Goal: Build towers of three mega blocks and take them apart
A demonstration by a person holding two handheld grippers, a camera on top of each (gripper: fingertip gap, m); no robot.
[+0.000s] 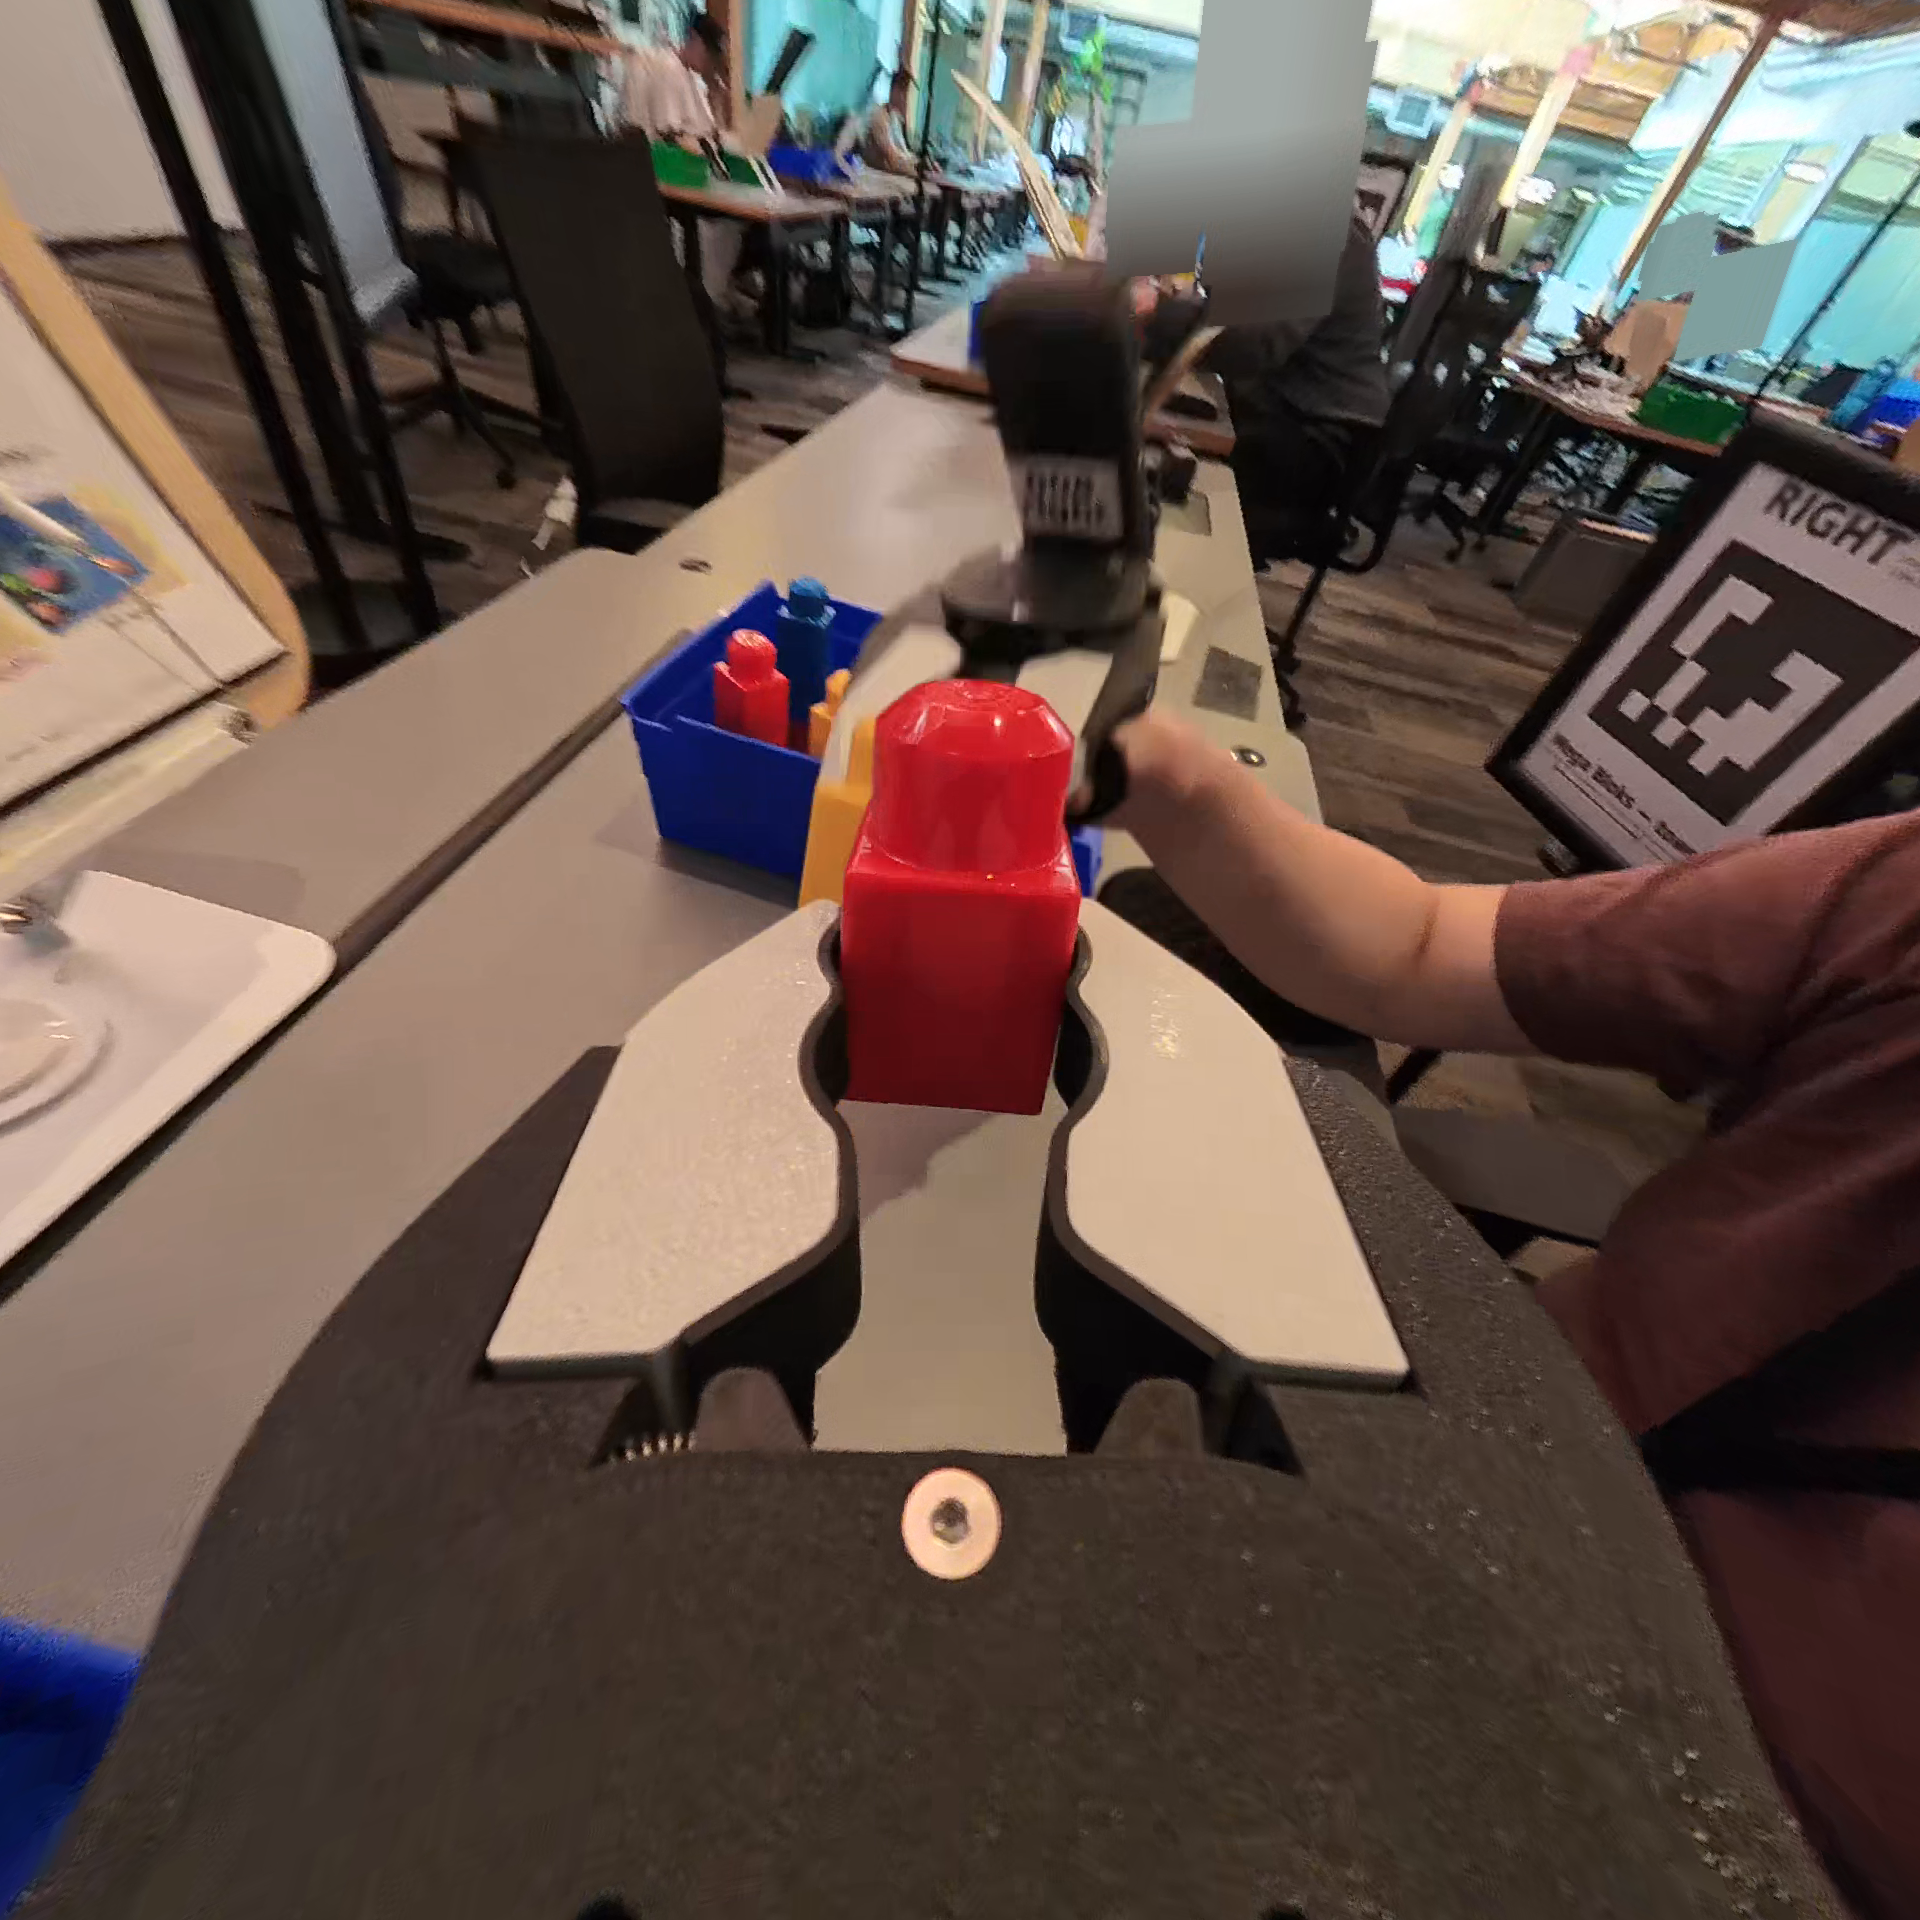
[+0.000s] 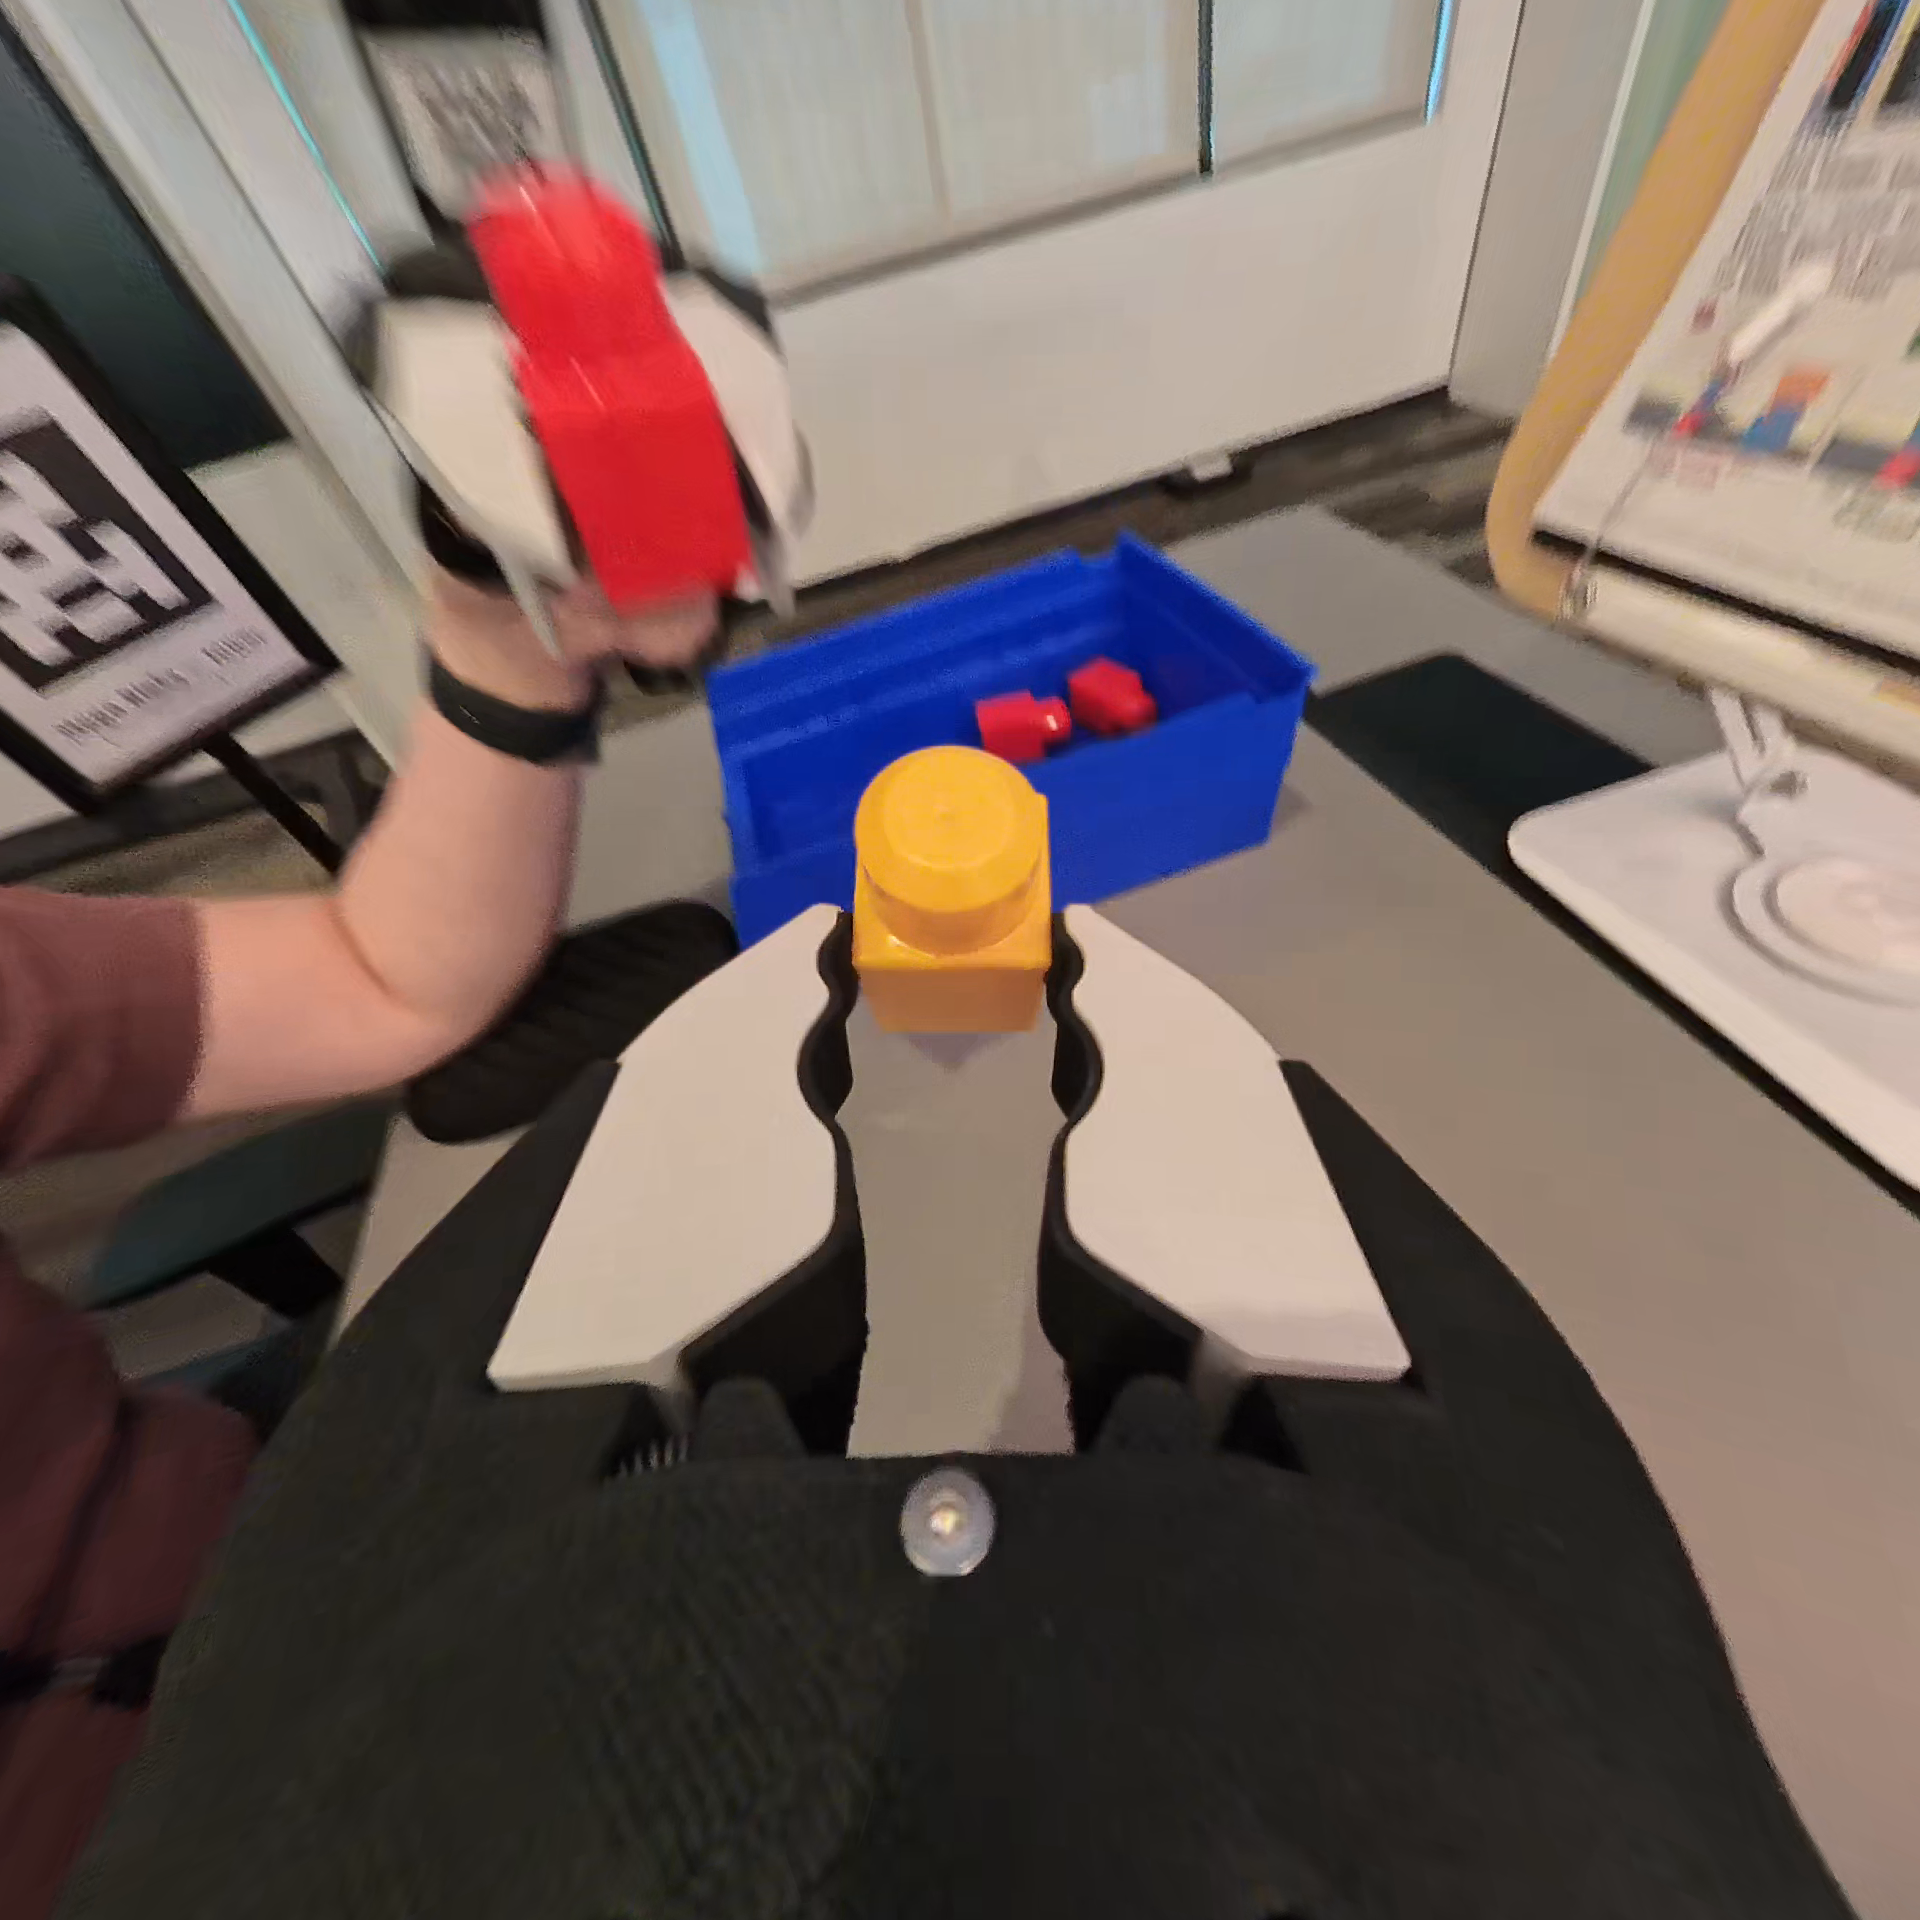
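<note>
My left gripper (image 1: 956, 940) is shut on a red mega block (image 1: 961, 935), stud up, held above the grey table (image 1: 416, 1039). The right wrist view shows it raised at the upper left (image 2: 623, 468) with the red block (image 2: 613, 416) between its pads. My right gripper (image 2: 951, 940) is shut on a yellow block (image 2: 951, 914), stud up, just over the table (image 2: 1351, 1039). In the left wrist view the yellow block (image 1: 834, 831) peeks out behind the red one. A blue bin (image 1: 717, 790) holds red, blue and orange blocks. Another blue bin (image 2: 1174, 821) holds red blocks (image 2: 1023, 722).
A white board (image 1: 156, 997) lies at the table's side and also shows in the right wrist view (image 2: 1714, 935). A framed marker sign (image 1: 1745, 665) stands beside the table. A person's forearm (image 1: 1299, 914) reaches across. A black mat (image 2: 582, 987) lies by the bin. My right fingertips sit around 9 cm from my left ones.
</note>
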